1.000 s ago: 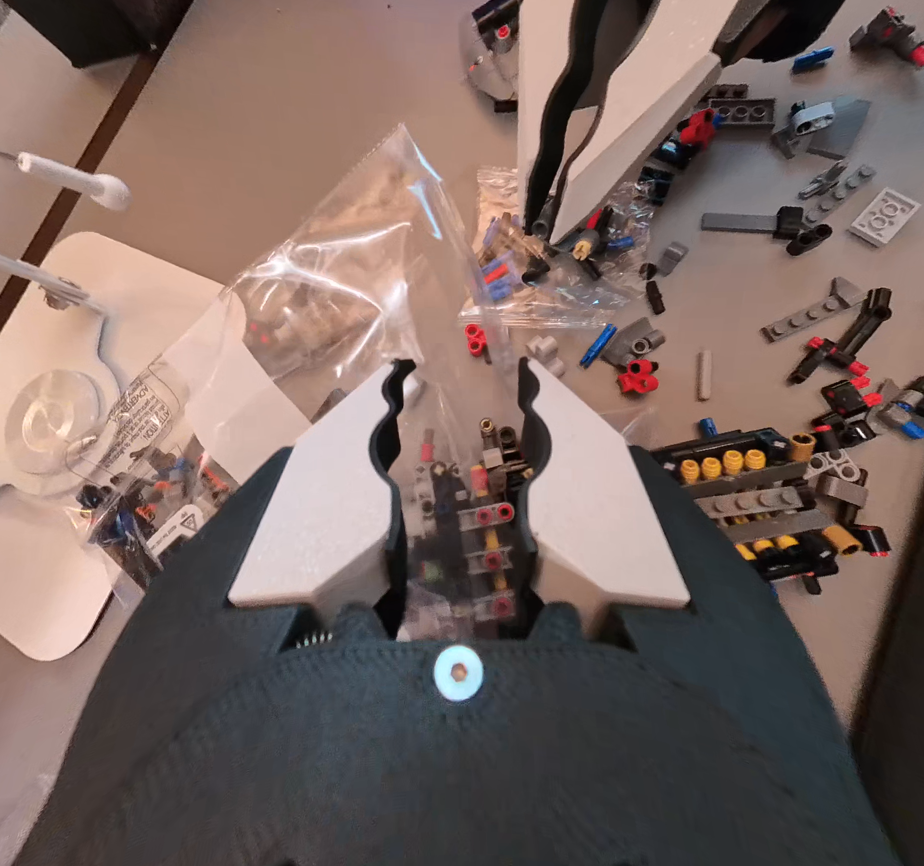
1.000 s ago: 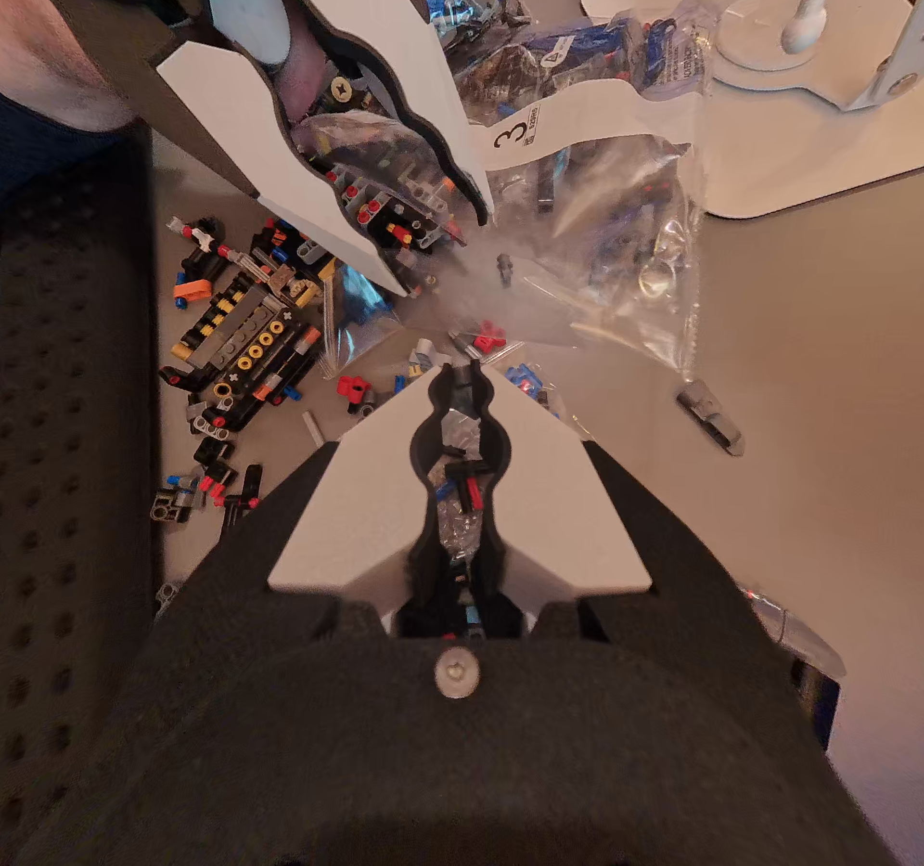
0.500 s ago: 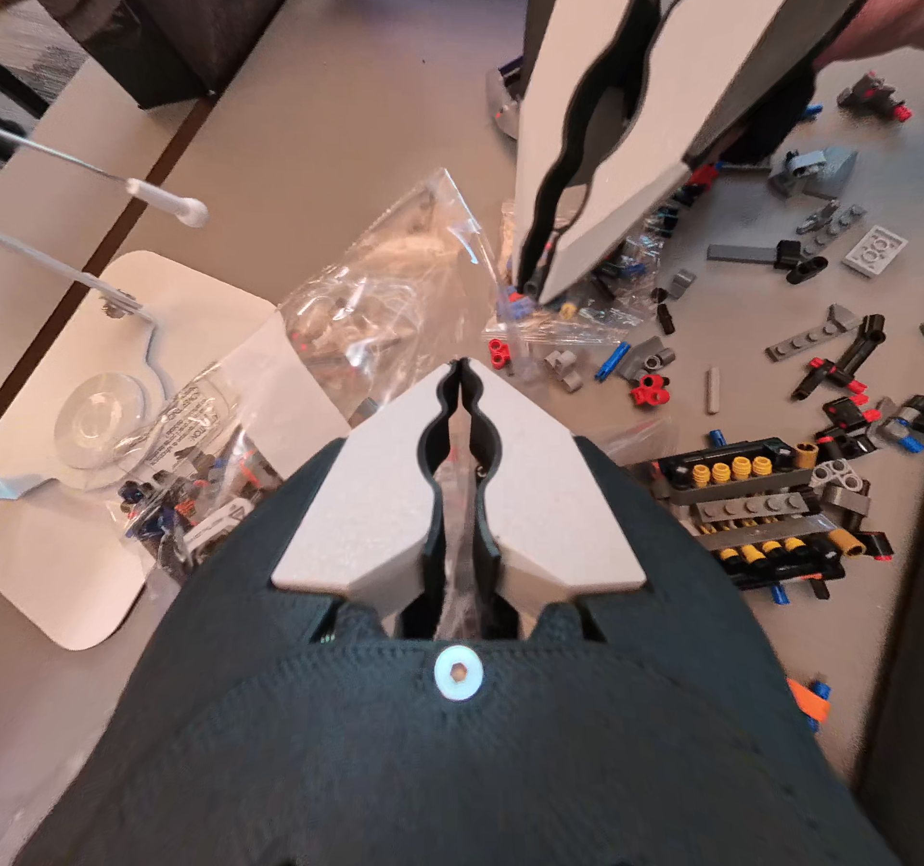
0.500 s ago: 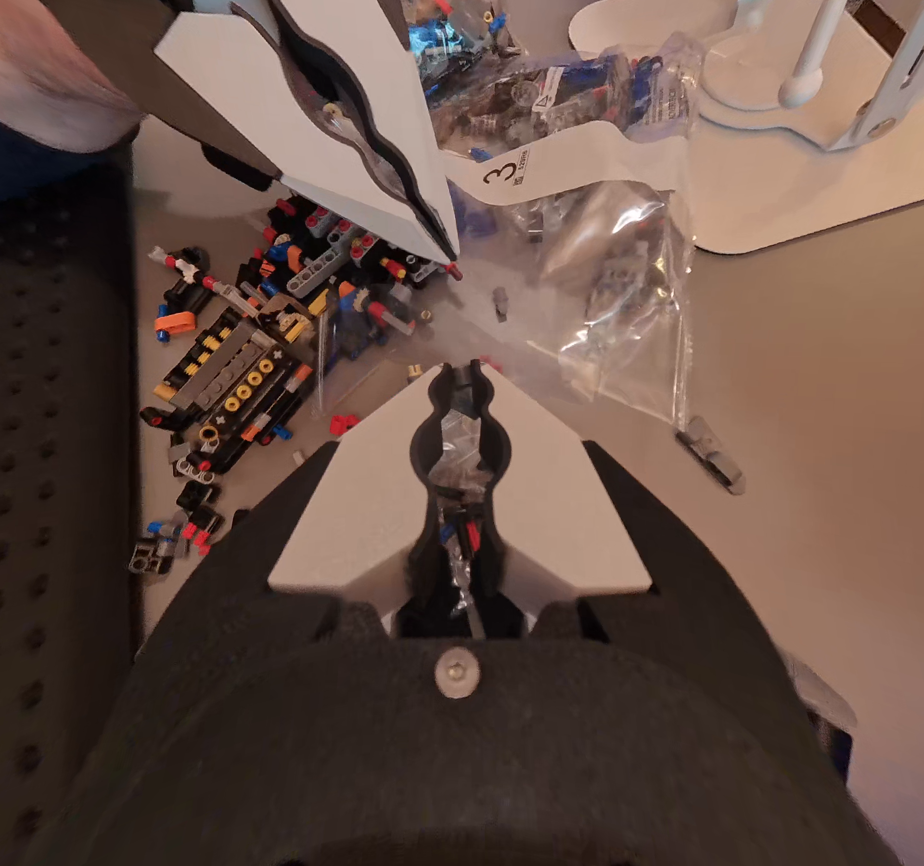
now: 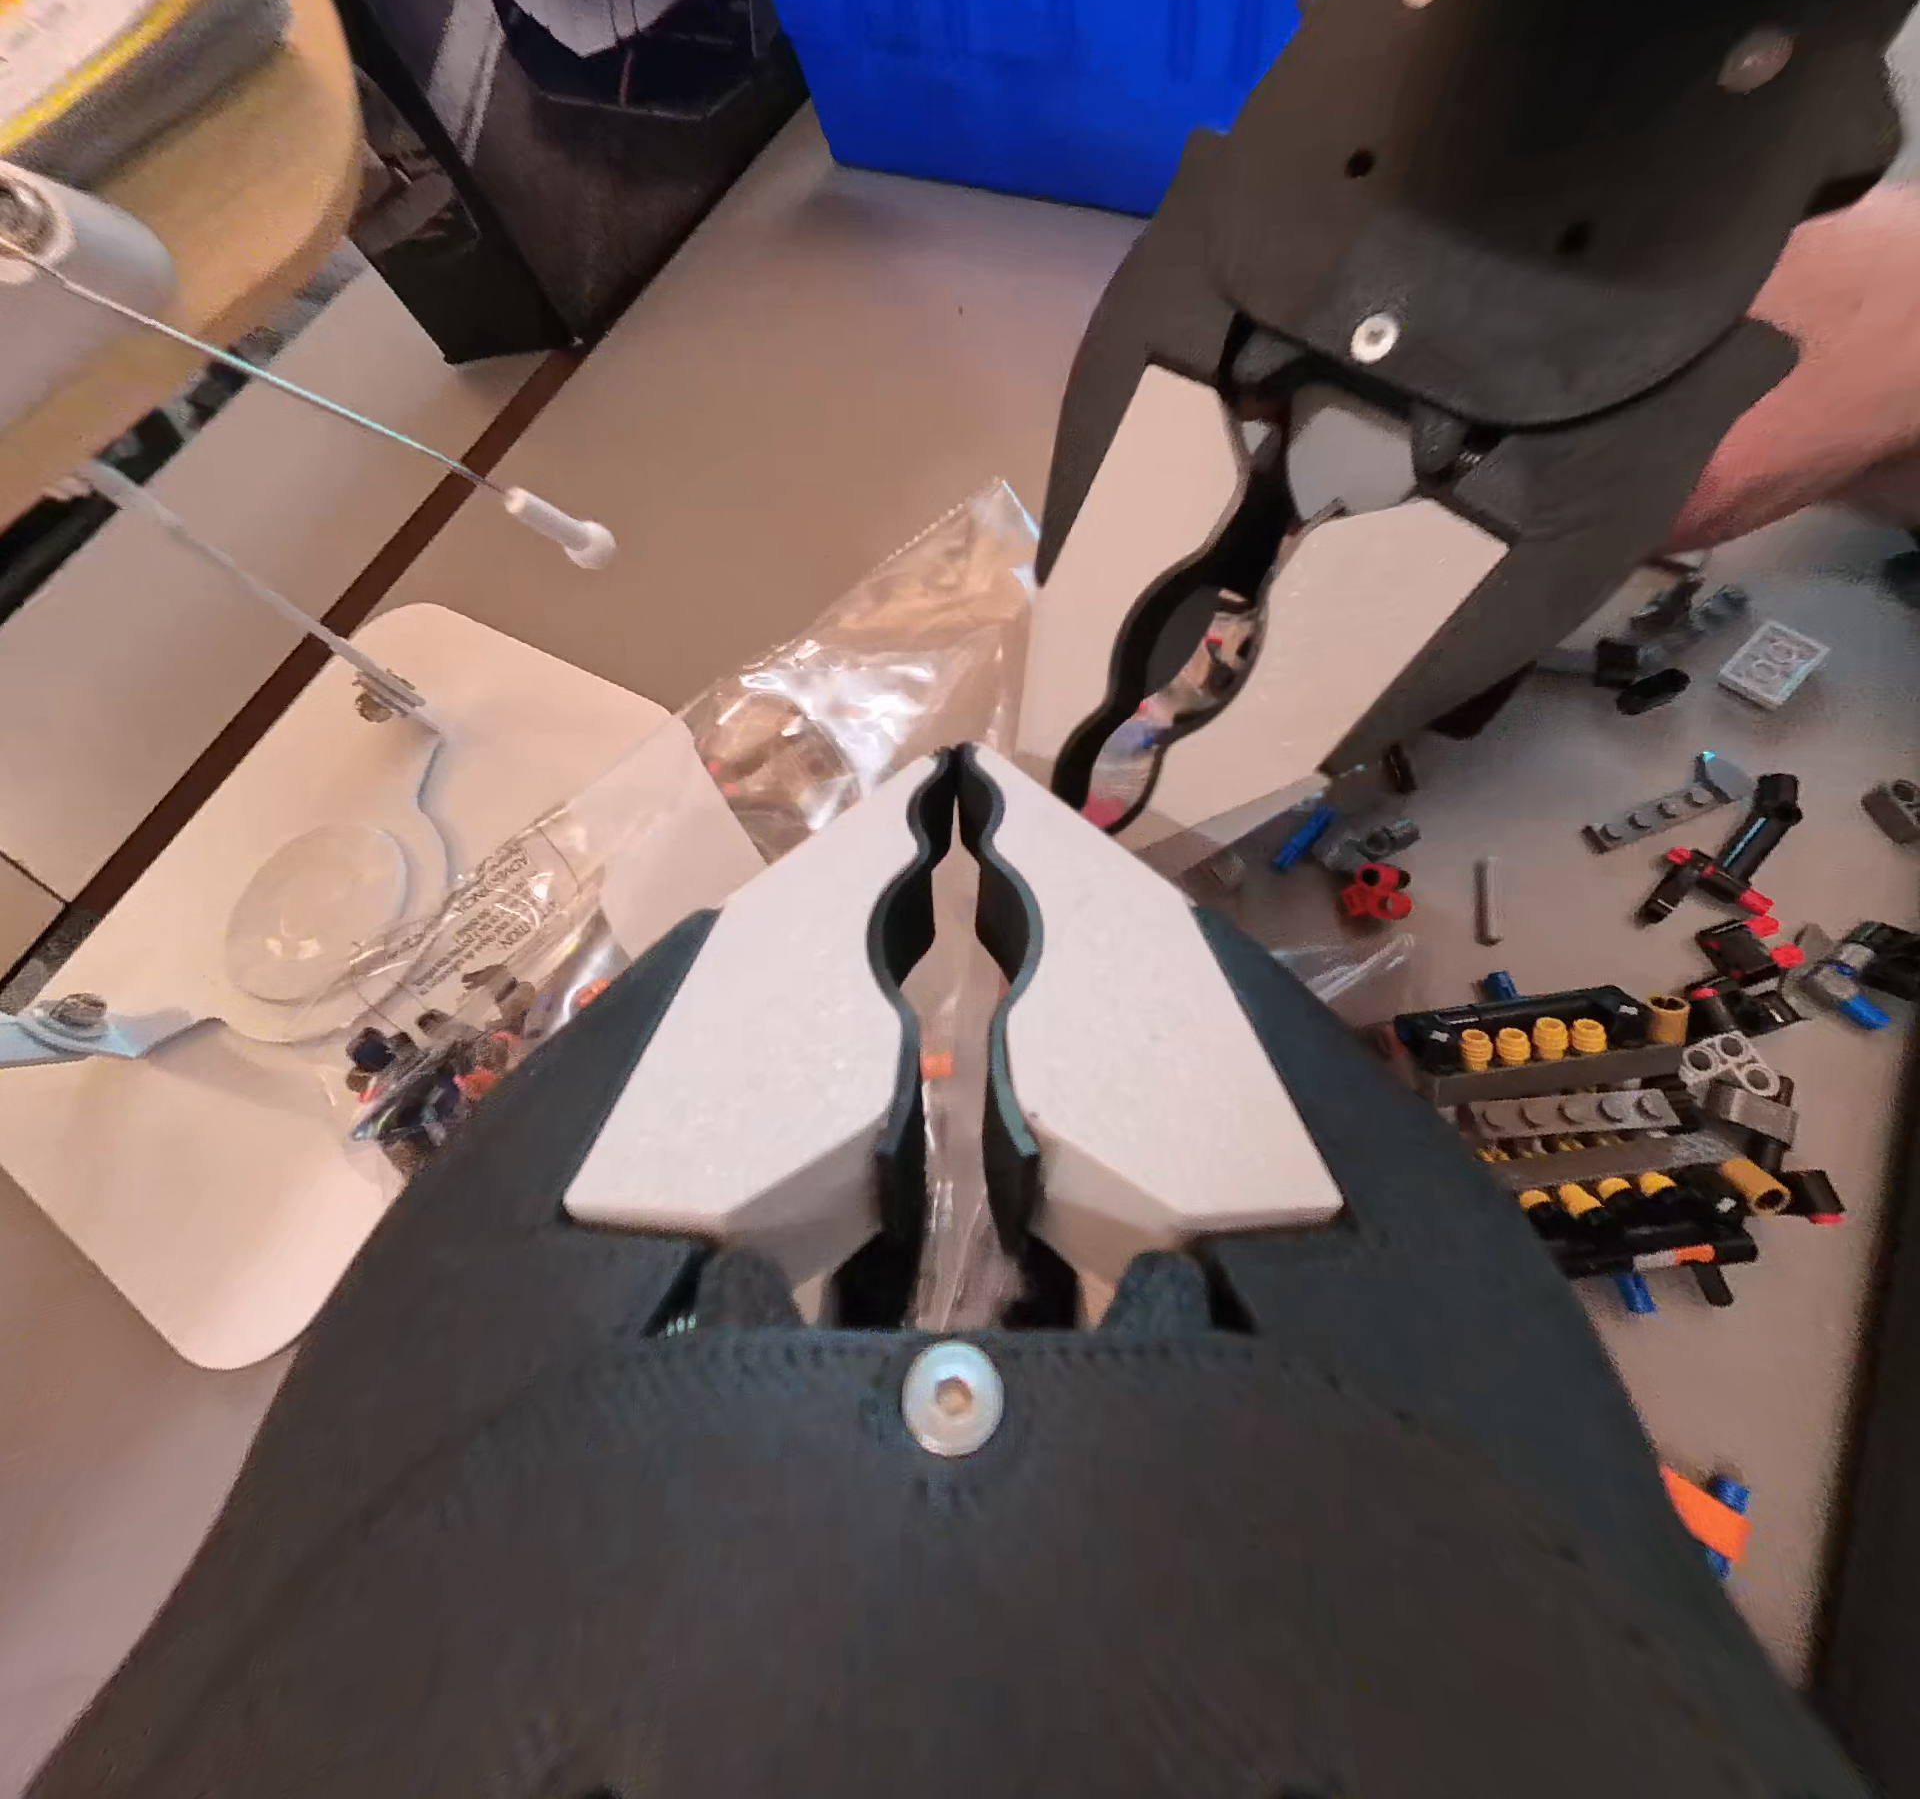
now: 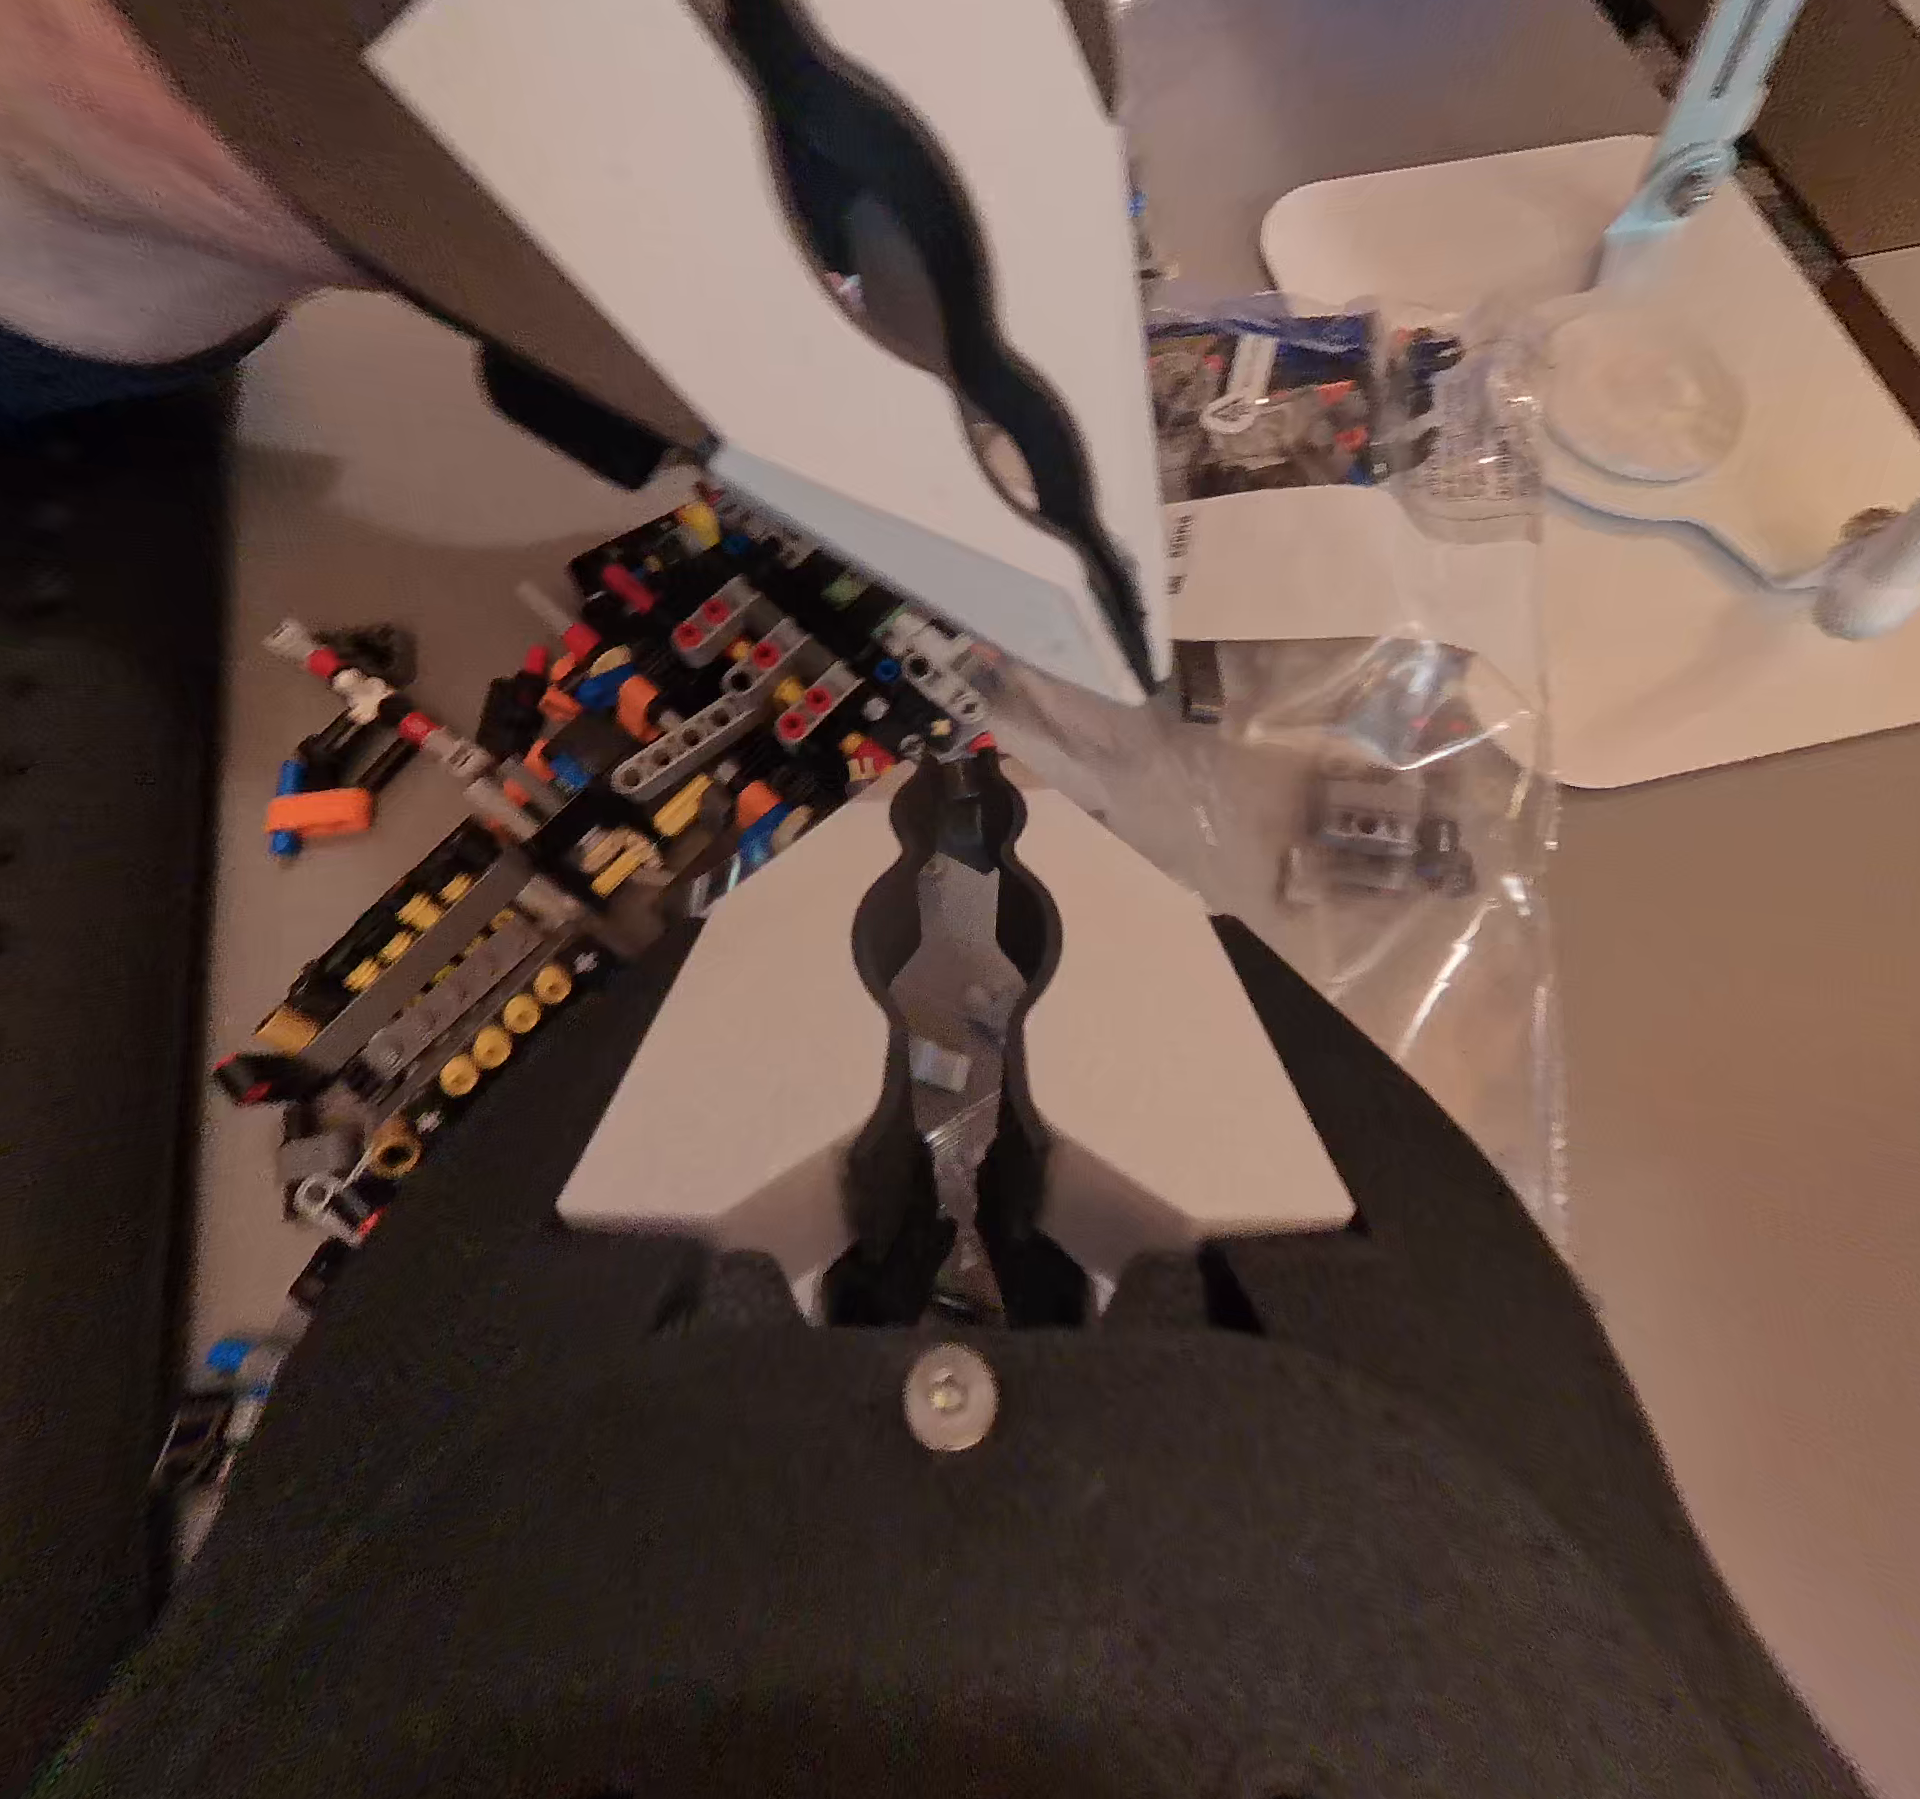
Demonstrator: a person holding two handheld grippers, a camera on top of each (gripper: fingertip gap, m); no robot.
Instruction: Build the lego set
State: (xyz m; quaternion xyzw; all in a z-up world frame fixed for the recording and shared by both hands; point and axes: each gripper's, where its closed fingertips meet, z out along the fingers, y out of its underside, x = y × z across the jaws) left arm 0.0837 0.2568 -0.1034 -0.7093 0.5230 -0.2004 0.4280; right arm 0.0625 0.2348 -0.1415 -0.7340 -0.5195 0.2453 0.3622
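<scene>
My left gripper (image 5: 956, 762) is shut on a clear plastic bag (image 5: 862, 669), and film runs down between its fingers. My right gripper (image 6: 961, 775) is shut on clear bag film too. Its tips nearly meet those of the left gripper (image 6: 1143, 679), and hazy film seems to stretch between them. The right gripper (image 5: 1091, 793) also shows in the left wrist view, close beside my left tips. A heap of loose Lego pieces (image 6: 748, 689) lies under the left gripper. A partly built black, grey and yellow assembly (image 5: 1579, 1115) (image 6: 447, 970) lies beside it.
Loose pieces (image 5: 1704, 866) are scattered to the right. A white stand base (image 5: 499, 710) carries a lens and a bag of parts (image 5: 447, 1043). A blue bin (image 5: 1039, 14) and a black box (image 5: 540, 87) stand at the back. Another clear bag (image 6: 1382, 793) lies by the base (image 6: 1714, 658). The gap from one gripper's tips to the other's is roughly 5 cm.
My left gripper has closed from open onto the bag. Both grippers have risen and drawn together. The heap of pieces, earlier seen through the bag, now lies uncovered under the left gripper.
</scene>
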